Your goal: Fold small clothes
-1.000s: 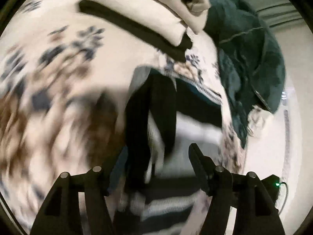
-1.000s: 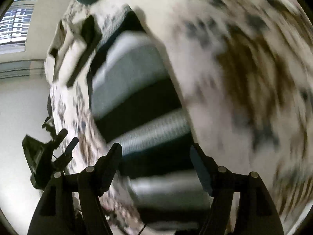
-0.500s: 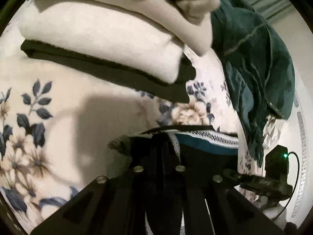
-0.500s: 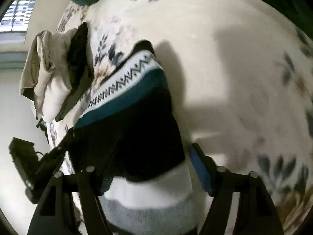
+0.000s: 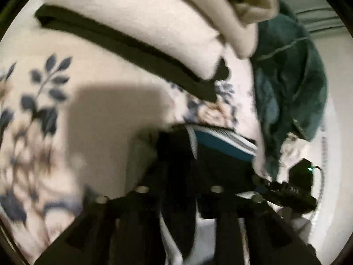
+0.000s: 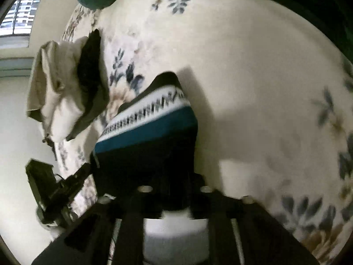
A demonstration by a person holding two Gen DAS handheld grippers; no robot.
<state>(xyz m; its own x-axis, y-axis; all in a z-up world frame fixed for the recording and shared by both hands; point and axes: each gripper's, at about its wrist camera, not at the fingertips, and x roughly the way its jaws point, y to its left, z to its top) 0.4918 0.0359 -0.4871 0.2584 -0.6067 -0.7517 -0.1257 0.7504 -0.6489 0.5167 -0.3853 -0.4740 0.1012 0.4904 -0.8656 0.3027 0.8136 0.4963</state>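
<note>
A striped sweater (image 5: 220, 143), black with teal, white zigzag and grey bands, lies folded on the floral bedsheet (image 5: 99, 70). My left gripper (image 5: 179, 165) sits at its dark end. A black fold runs between the jaws, which are opening, and the pads look clear of it. In the right wrist view the same sweater (image 6: 150, 132) bulges up in front of my right gripper (image 6: 175, 176). Its jaws are closing and pinch the black fold. Both sets of fingertips are lost in the dark cloth. Each gripper shows in the other's view at the bed's edge, the left one (image 6: 55, 190) and the right one (image 5: 291, 190).
A stack of folded cream and dark clothes (image 5: 132, 22) lies just beyond the sweater, also seen as the stack (image 6: 61, 88) in the right view. A dark green blanket (image 5: 291, 88) is heaped at the bed's far side. A window (image 6: 19, 15) shows at top left.
Both grippers swung over to the sweater's dark end and sank onto it. The left jaws closed on the black fold, then spread apart again. The right jaws narrowed onto the fold.
</note>
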